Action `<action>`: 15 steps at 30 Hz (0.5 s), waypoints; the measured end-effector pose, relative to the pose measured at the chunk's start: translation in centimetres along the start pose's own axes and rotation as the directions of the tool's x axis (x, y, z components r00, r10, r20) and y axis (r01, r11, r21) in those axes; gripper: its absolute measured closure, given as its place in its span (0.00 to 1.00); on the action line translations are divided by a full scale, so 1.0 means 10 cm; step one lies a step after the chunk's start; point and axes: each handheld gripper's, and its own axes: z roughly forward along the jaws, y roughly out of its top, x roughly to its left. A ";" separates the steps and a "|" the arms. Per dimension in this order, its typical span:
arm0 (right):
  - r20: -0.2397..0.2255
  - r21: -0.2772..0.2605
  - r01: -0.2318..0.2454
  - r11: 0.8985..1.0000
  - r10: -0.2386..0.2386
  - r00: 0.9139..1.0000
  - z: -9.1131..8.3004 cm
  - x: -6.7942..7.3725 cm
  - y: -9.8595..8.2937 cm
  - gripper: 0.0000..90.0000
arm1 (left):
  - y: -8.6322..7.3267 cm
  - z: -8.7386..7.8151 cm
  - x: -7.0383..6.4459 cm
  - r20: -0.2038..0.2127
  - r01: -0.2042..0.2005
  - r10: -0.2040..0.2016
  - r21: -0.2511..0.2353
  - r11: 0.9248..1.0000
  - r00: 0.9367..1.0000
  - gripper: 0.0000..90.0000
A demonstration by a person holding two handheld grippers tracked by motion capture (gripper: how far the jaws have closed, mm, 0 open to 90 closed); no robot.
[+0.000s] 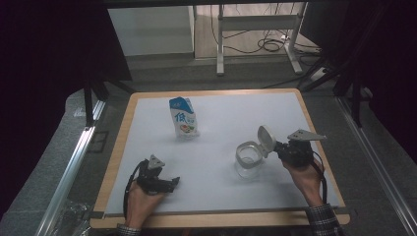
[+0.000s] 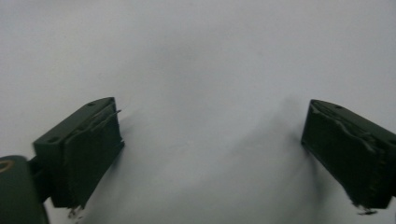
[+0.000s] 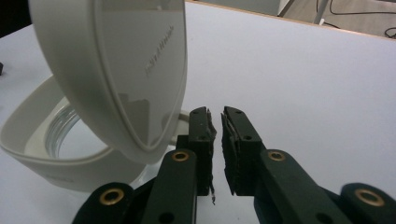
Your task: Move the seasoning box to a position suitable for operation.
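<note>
Centrally, clear jar with white flip lid up; right claw together beside it, left claw apart

carton print: too small for me to read
jar lid: top cut by frame edge, left of right tongs
lid lettering: blurred, can't read
left tongs' right jaw: clipped at frame edge
</note>
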 end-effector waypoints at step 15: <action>0.020 0.008 -0.009 1.000 0.009 1.000 -0.08 0.01 -0.12 0.82 | 0.19 -0.07 0.05 0.022 -0.041 0.042 -0.040 0.998 0.999 0.07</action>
